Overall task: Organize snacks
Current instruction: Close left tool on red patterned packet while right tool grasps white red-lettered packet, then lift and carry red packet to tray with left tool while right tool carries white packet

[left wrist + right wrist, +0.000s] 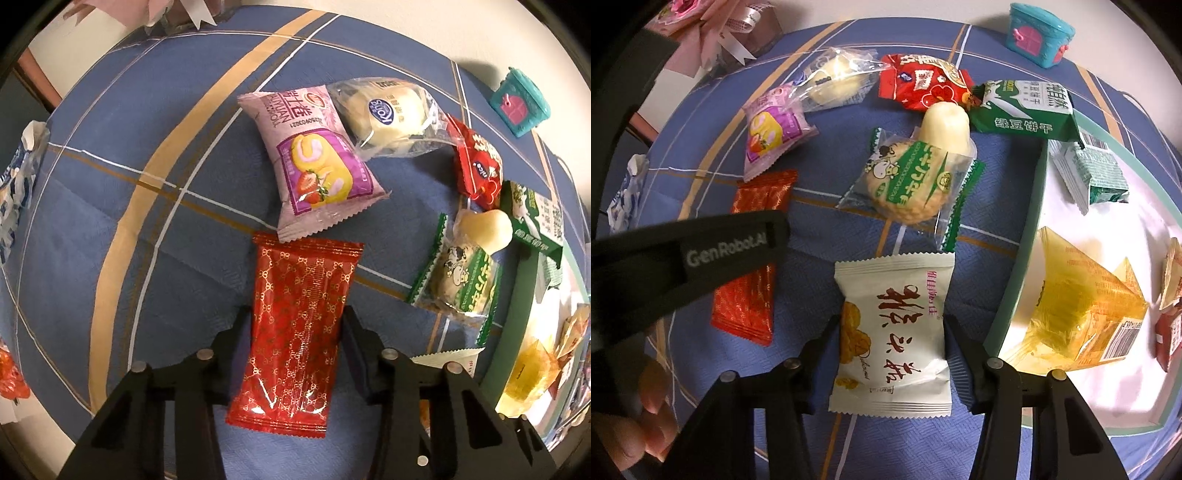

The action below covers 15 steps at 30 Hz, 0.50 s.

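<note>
pinching from both sides, the left gripper (297,332) has its jaws closed against a red packet (301,325) on the blue cloth (110,206); the right gripper (891,332) likewise clamps a white packet (894,332) beside the tray (1015,280). beyond lie a pink packet (314,162), then a teal box (1039,35).

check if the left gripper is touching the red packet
Touching. The left wrist view shows the left gripper with both fingers pressed against the sides of the red packet, no gap on either side.
</note>
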Each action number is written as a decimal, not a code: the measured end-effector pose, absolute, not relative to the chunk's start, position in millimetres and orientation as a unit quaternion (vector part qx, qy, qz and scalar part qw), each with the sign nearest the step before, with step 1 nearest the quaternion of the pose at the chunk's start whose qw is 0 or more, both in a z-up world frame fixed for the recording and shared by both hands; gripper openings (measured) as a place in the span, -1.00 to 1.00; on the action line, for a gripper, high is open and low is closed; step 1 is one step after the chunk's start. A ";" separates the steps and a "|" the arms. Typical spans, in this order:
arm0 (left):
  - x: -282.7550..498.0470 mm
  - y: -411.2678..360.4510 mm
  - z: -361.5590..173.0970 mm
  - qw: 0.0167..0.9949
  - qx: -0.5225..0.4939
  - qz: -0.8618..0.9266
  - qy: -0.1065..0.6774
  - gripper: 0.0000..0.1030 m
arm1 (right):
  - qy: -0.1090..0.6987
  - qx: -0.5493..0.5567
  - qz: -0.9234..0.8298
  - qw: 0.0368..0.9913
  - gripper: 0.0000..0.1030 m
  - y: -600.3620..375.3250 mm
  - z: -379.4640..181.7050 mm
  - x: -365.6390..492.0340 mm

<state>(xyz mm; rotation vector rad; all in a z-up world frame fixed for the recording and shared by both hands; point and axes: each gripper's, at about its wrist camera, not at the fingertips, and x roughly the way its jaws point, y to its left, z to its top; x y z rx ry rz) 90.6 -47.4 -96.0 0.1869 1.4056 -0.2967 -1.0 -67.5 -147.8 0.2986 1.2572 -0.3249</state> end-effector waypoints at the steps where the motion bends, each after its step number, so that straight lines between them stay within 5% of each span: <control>1: 91.1 -45.6 -94.9 0.749 0.079 -0.138 0.643 -0.08 | 0.581 0.147 -0.150 0.786 0.07 -69.5 -146.8 -2.4; 15: 87.8 -27.2 -37.6 0.782 0.037 -0.170 0.598 -0.08 | 0.527 0.184 -0.138 0.818 0.06 -98.2 -89.7 -19.1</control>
